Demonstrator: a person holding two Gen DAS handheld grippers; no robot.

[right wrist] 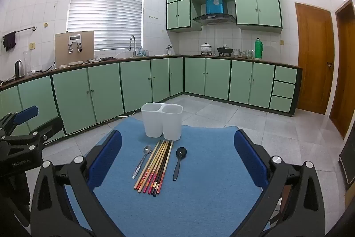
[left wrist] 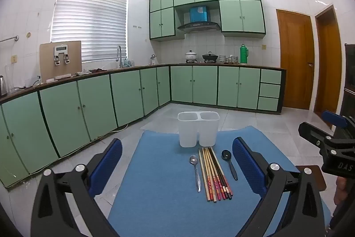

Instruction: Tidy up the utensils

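Both tools hang over the near edge of the blue mat [left wrist: 155, 170], the left gripper [left wrist: 177, 168] and right gripper [right wrist: 177, 161] spread wide, pinching nothing. Ahead lie a metal spoon [left wrist: 195, 168], a row of chopsticks [left wrist: 214, 172] and a black spoon [left wrist: 229, 163]. Beyond stands a white two-compartment holder [left wrist: 198, 128], seemingly empty.

A plain blue mat [right wrist: 199, 181] is laid out. At its twelve o'clock a translucent white two-compartment holder [right wrist: 161, 121] is seen. Tan and black chopsticks [right wrist: 155, 167] are banded in red and pink patterns. A silver spoon [right wrist: 142, 160] and a black spoon [right wrist: 179, 161] are shown. Mint-green cabinets [right wrist: 106, 88] are trimmed in dark green.
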